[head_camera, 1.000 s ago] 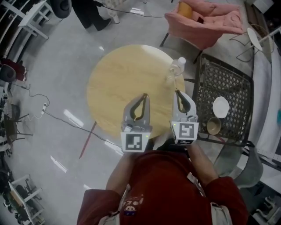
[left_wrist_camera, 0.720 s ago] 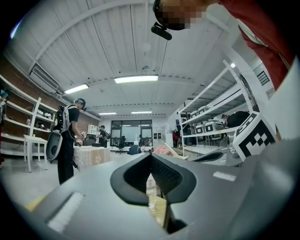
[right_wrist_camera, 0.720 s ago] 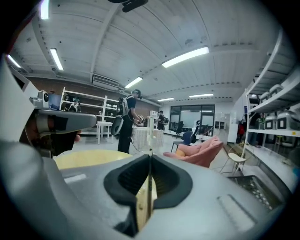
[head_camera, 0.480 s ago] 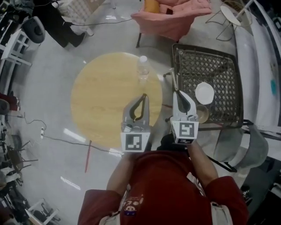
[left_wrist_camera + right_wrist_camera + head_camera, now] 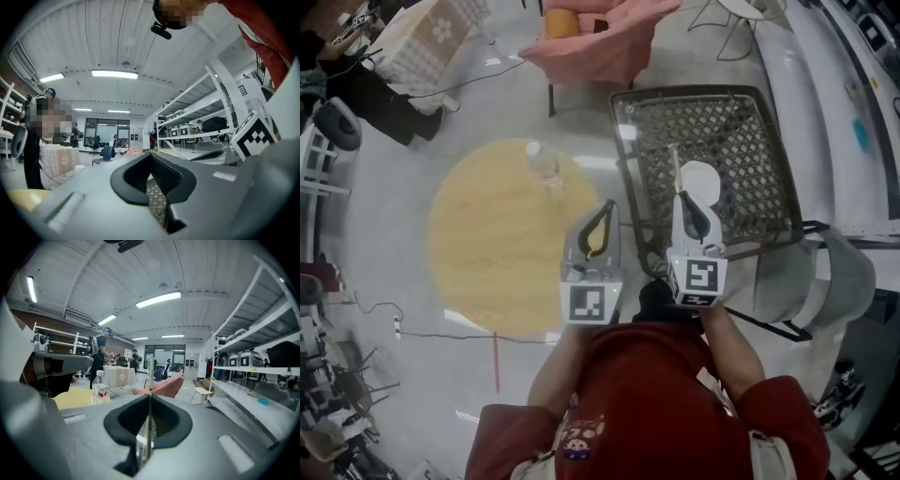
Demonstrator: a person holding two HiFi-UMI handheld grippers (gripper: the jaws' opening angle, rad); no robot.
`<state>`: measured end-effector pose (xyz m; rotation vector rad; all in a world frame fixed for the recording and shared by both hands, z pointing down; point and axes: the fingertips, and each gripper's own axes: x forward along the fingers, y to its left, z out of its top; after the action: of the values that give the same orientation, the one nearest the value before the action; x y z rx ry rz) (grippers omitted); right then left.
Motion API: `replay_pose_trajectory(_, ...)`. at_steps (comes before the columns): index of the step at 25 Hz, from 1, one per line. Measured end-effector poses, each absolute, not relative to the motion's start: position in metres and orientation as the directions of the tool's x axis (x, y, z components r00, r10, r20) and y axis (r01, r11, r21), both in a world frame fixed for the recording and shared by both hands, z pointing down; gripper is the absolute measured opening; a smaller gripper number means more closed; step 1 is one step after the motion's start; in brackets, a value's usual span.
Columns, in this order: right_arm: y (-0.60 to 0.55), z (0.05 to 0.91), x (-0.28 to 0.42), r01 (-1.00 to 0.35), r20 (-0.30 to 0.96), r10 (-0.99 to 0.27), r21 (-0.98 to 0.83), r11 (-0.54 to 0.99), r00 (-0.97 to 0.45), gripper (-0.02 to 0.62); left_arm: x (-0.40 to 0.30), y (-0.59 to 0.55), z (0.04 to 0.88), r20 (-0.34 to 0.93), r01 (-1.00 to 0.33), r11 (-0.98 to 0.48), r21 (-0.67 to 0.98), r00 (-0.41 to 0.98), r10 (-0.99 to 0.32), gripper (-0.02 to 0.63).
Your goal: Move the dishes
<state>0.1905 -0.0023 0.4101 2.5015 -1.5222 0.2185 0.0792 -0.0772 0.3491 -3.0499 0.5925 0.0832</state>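
Observation:
A white plate (image 5: 703, 176) lies on the black mesh table (image 5: 741, 131), partly hidden by my right gripper (image 5: 680, 197). That gripper hovers over the mesh table's near edge. Its jaws are shut on a thin pale stick (image 5: 675, 167) that points forward over the mesh. In the right gripper view the stick (image 5: 150, 373) rises from between the shut jaws of the right gripper (image 5: 150, 397). My left gripper (image 5: 607, 204) hangs between the two tables, shut and empty. The left gripper view shows the left gripper (image 5: 151, 154) closed, with only the room beyond it.
A round wooden table (image 5: 487, 253) with a clear water bottle (image 5: 542, 161) stands to the left. A pink chair (image 5: 600, 42) sits behind it. A grey chair (image 5: 825, 277) stands to the right, and white shelving (image 5: 853, 103) runs beyond it. A person (image 5: 380, 89) stands far left.
The view has swung right. The mesh table now lies straight ahead under the right gripper and the round table has slid left. The bowl beside the plate is now hidden. Both grippers keep their pose.

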Motion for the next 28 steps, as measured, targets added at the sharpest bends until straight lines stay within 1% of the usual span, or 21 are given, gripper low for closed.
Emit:
replay_pose_trajectory(7,0.050,0.411,0.239,-0.827,0.237,-0.795,0.088,-0.555,0.559,0.020,0.134,-0.039,0.346,-0.055,-0.269,-0.963,-0.030,0.962,-0.267,0.006)
replay_pose_trajectory(11,0.079,0.415,0.265,-0.800,0.246,-0.765,0.091,-0.593,0.595,0.020,0.167,-0.012,0.347,-0.042,-0.196,-0.974,-0.111,0.980,-0.193,0.006)
replay_pose_trajectory(13,0.093,0.417,0.277,-0.787,0.247,-0.751,0.092,-0.610,0.612,0.020,0.182,0.000,0.348,-0.048,-0.182,-0.981,-0.075,0.983,-0.178,0.006)
replay_pose_trajectory(15,0.107,0.419,0.290,-0.772,0.249,-0.736,0.093,-0.629,0.630,0.020,0.198,0.014,0.349,-0.036,-0.122,-0.977,-0.175,0.992,-0.118,0.006)
replay_pose_trajectory(16,0.114,0.420,0.296,-0.764,0.249,-0.728,0.093,-0.638,0.638,0.020,0.205,0.020,0.350,-0.032,-0.109,-0.978,-0.177,0.994,-0.105,0.006)
replay_pose_trajectory(18,0.127,0.424,0.308,-0.750,0.253,-0.714,0.088,-0.655,0.653,0.020,0.216,0.028,0.355,-0.042,-0.130,-0.991,-0.046,0.991,-0.128,0.006)
replay_pose_trajectory(20,0.137,0.427,0.317,-0.737,0.265,-0.699,0.079,-0.671,0.665,0.020,0.227,0.036,0.358,-0.051,-0.123,-0.992,0.000,0.991,-0.123,0.006)
replay_pose_trajectory(24,0.152,0.433,0.330,-0.723,0.283,-0.683,0.064,-0.687,0.674,0.020,0.246,0.052,0.364,-0.038,-0.091,-0.996,-0.018,0.995,-0.090,0.006)
replay_pose_trajectory(27,0.165,0.444,0.341,-0.717,0.302,-0.672,0.061,-0.694,0.676,0.020,0.259,0.065,0.368,-0.018,-0.049,-0.994,-0.102,0.999,-0.047,0.006)
replay_pose_trajectory(28,0.168,0.448,0.344,-0.714,0.308,-0.668,0.059,-0.697,0.677,0.020,0.262,0.068,0.370,-0.017,-0.054,-0.996,-0.075,0.998,-0.053,0.006)
